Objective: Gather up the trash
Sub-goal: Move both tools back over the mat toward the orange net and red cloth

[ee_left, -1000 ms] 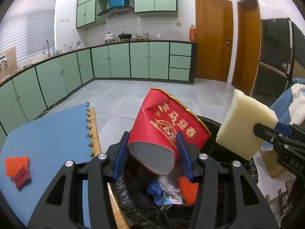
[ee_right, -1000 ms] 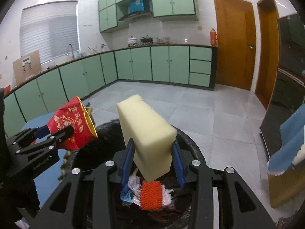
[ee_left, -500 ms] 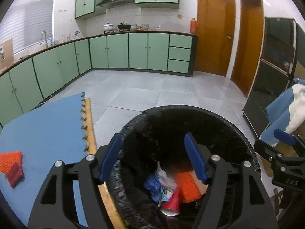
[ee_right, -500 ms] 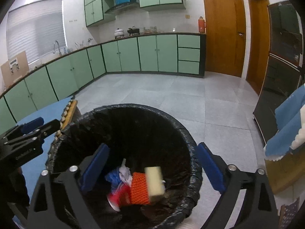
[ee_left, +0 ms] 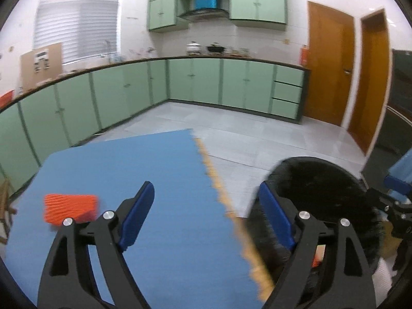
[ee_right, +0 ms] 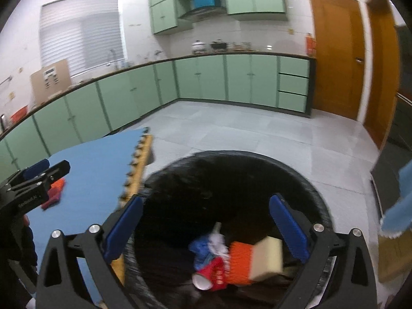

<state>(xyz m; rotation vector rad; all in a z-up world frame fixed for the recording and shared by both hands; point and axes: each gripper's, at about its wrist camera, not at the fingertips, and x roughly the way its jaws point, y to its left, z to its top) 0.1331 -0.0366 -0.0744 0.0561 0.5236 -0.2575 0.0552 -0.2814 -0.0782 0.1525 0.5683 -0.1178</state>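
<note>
Left gripper (ee_left: 203, 221) empty, jaws opening; orange sponge (ee_left: 70, 207) lies on blue worktop (ee_left: 159, 180) ahead-left of it, so square up, straddle it, then pinch; right gripper (ee_right: 204, 228) spread, empty, above bin (ee_right: 319, 206).

Left gripper (ee_left: 206, 216) angled downward over the blue mat (ee_left: 144, 170), jaws opening with nothing between them. Right gripper (ee_right: 206, 221) tilted down above the bin (ee_right: 319, 195), jaws opening wide and empty, just right of the mat's edge.
</note>
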